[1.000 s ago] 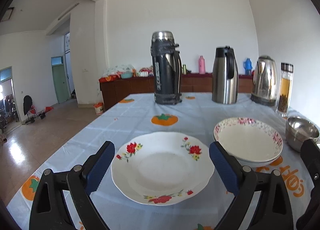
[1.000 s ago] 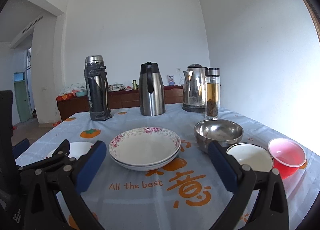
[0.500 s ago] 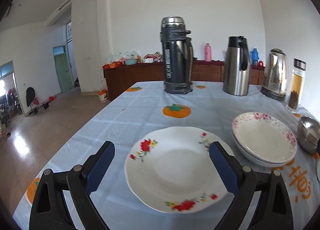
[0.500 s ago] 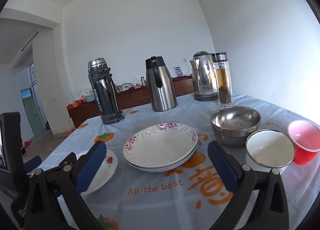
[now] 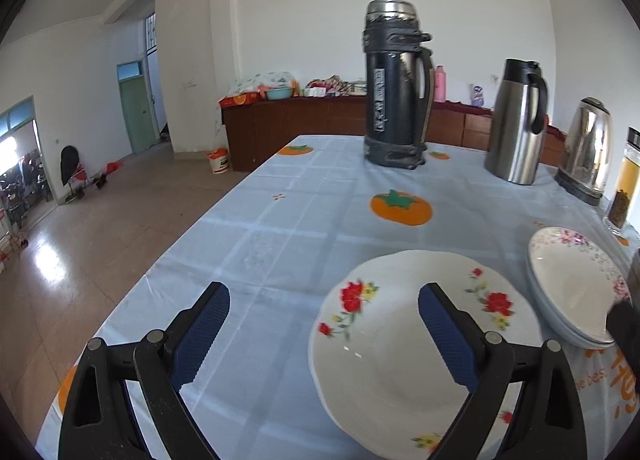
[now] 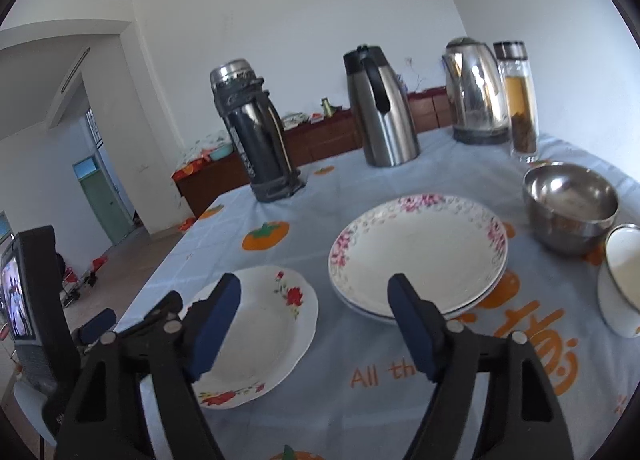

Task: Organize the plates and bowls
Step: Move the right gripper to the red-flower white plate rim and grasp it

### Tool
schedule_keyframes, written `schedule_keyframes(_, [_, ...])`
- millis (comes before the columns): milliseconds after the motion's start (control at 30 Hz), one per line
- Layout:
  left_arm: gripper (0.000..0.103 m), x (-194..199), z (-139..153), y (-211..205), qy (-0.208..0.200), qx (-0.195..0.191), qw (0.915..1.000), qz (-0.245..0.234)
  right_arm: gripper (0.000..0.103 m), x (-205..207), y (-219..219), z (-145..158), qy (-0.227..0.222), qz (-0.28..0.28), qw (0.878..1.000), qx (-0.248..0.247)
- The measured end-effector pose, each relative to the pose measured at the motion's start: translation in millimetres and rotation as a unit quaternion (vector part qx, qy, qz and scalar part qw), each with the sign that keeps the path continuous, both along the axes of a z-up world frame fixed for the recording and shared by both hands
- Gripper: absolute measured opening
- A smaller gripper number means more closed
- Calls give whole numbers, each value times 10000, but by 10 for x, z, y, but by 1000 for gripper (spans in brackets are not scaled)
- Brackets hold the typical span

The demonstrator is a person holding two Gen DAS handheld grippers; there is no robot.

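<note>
We hold both grippers low over the near edge of the counter (image 5: 304,196), which is covered by a pale blue cloth printed with orange persimmons. The left gripper (image 5: 324,334) has its jaws wide apart and grips nothing; its right blue pad (image 5: 448,340) hangs over the red-flowered plate (image 5: 400,360), while the left pad sits over bare cloth beside that plate. The right gripper (image 6: 314,324) also has its jaws spread and empty, with the left pad above the same red-flowered plate (image 6: 264,324) and the right pad in front of the near rim of the stack of pink-flowered plates (image 6: 416,252).

The red-flowered plate lies flat at the near left of the counter, just beside the stack, not touching it as far as we can see. To the right of the stack stands a steel bowl (image 6: 570,206), and nearer, at the right edge of the right wrist view, a white enamel bowl (image 6: 622,280) cut off by the frame.

Along the far side stand a dark thermos flask (image 6: 256,132), a steel carafe (image 6: 382,108), an electric kettle (image 6: 474,92) and a glass tea bottle (image 6: 518,100).
</note>
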State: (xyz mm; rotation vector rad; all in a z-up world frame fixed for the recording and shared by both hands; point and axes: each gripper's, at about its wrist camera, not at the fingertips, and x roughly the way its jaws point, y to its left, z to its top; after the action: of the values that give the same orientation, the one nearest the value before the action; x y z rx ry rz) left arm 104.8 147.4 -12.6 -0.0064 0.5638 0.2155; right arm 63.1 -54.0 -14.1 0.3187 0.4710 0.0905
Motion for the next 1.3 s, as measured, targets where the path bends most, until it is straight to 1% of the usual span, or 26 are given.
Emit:
schedule_keyframes(33, [97,15,-5,17,10,7,10000,19,74,15,-5,-35,93,73,9999,34])
schedule_keyframes(133, [97,56,-37,38,70,92,9999,69,60,47,-29,-100,344,206,9992,85])
schedule_keyframes(167, [97,66,-50,45,97,122,9998,83,58,51,-32,-112,397,238,9989,90])
schedule_keyframes(233, [97,93,-84,50,179,141,9997,87,49,59,-29,-138,503,300,9982,88])
schedule_keyframes(333, [97,120,-118,61,287,115,9995,79,49,69,-7,-155,560,423,9975,98])
schedule_keyframes(500, [97,179,-172,93,493,19,9988,51,49,120,26,-230,767,773,9934,369])
schedule_keyframes(600, [97,222,-221,93,668,-40,9978,35,49,142,19,-260,845,847,9917,472])
schedule_keyframes(767, [97,249,-264,92,813,-88,9966,58,49,191,-22,-314,966,931,9886,678])
schedule_keyframes(900, [97,308,-299,140,1100,-302,9935,53,49,232,-9,-352,1061,1049,9856,796])
schedule_keyframes(967, [97,334,-305,133,1213,-247,9923,82,51,262,-4,-372,1114,1097,9840,852])
schedule_keyframes(1033, [97,357,-322,118,1315,-92,9911,198,51,286,-12,-384,1142,1115,9829,916])
schedule_keyframes(1133, [97,428,-359,95,1639,122,9857,375,51,348,-25,-411,1213,1130,9808,1027])
schedule_keyframes(1200, [97,480,-385,66,1802,297,9824,395,51,393,-20,-432,1262,1194,9787,1096])
schedule_keyframes(1300, [97,506,-418,73,1825,228,9823,364,51,468,32,-473,1387,1322,9754,1087])
